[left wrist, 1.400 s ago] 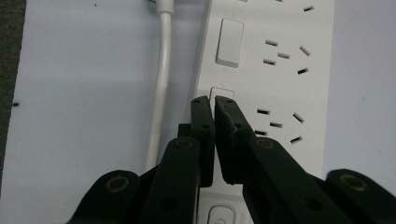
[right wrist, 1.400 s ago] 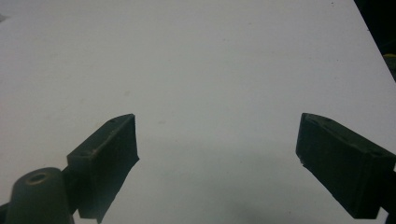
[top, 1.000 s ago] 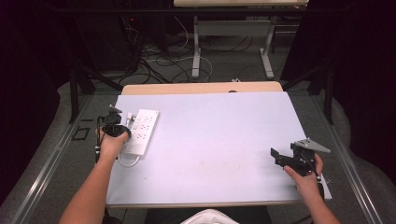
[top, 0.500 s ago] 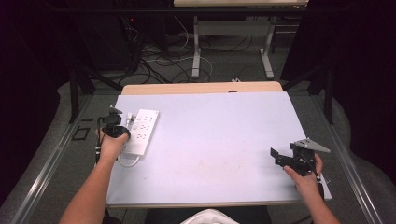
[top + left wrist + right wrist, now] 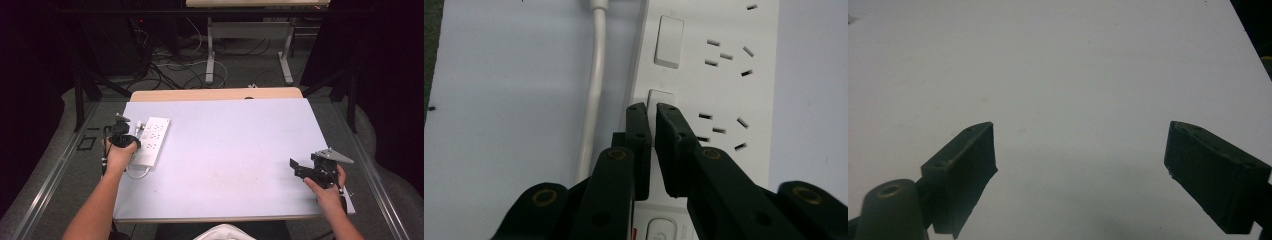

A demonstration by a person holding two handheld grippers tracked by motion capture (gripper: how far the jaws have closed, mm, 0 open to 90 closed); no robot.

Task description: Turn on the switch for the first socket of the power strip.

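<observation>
oddly, power strip [image 5: 719,75] switches unlabelled; faint print unreadable.

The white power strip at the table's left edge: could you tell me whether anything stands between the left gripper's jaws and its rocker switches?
Nothing visible does. The left gripper, jaws nearly together, has its tips right at a white rocker switch on the white power strip. The strip's white cable runs beside it, off the path.

power strip [image 5: 151,141] on table [image 5: 225,150] left edge | its cable [image 5: 594,85] alongside, prob. touching | R side bare
</observation>
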